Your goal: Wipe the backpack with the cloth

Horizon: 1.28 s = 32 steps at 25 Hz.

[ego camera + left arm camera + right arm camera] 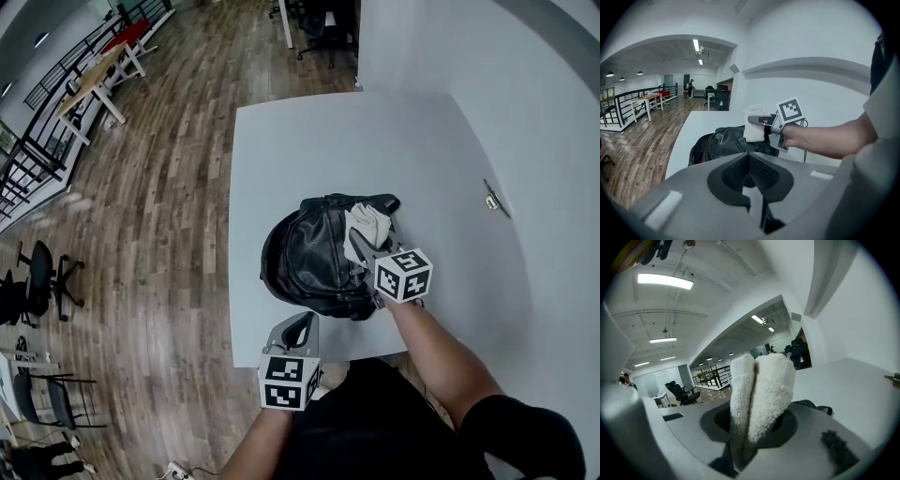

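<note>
Left claw (298,325) hovers over the near edge of the white desk (281,141), jaws together, nothing between them. Right forearm reaches forward. Right claw (362,246) pinches a folded white terry cloth (367,225) over the black leather backpack (309,258), which lies mid-desk.

backpack (314,262): black creased leather-look, slight sheen | cloth (367,228): white fluffy terry | table (309,150): smooth matt white
</note>
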Available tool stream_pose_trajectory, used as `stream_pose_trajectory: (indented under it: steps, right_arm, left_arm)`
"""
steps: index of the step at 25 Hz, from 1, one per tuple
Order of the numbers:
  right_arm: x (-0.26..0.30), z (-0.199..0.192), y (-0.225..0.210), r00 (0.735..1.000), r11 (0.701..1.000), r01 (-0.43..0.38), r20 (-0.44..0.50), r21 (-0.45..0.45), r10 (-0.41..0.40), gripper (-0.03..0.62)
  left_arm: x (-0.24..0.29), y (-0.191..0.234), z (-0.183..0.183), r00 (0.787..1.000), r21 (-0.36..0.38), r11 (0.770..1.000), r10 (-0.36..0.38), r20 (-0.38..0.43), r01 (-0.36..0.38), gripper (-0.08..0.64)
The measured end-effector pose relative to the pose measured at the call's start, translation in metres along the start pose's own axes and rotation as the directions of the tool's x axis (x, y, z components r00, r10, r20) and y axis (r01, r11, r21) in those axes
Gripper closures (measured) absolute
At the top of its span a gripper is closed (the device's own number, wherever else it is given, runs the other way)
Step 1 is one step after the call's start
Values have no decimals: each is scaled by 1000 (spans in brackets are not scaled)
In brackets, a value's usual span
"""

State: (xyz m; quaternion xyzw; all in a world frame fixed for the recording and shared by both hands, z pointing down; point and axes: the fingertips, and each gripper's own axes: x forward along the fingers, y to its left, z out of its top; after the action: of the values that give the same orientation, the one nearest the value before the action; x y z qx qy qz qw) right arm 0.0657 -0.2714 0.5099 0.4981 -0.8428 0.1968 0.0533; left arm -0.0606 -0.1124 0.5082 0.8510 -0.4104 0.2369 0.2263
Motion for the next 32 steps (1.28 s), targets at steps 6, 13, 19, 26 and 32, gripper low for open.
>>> stream_pose_trajectory:
  steps: [6,13,19,26,32]
  right_arm:
    - [-22,7,-27,998,998,59,19,-2,-59,508]
    - [-43,12,-52,992,993,120,35,-1,-120,508]
    - [-58,18,-63,986,988,156,54,0,-156,508]
    - [-83,23,-81,974,977,213,73,-5,-212,508]
    - [-96,24,-88,965,968,249,83,-10,-247,508]
  left_arm:
    - [4,-9,4,1000,24,999,-26,1,26,552]
    - [6,-18,7,999,39,998,-49,-2,49,552]
    - [8,-29,8,997,73,995,-72,-5,72,552]
    - [6,-42,12,995,95,991,-97,0,97,552]
    - [1,-46,8,995,108,989,-102,-2,102,552]
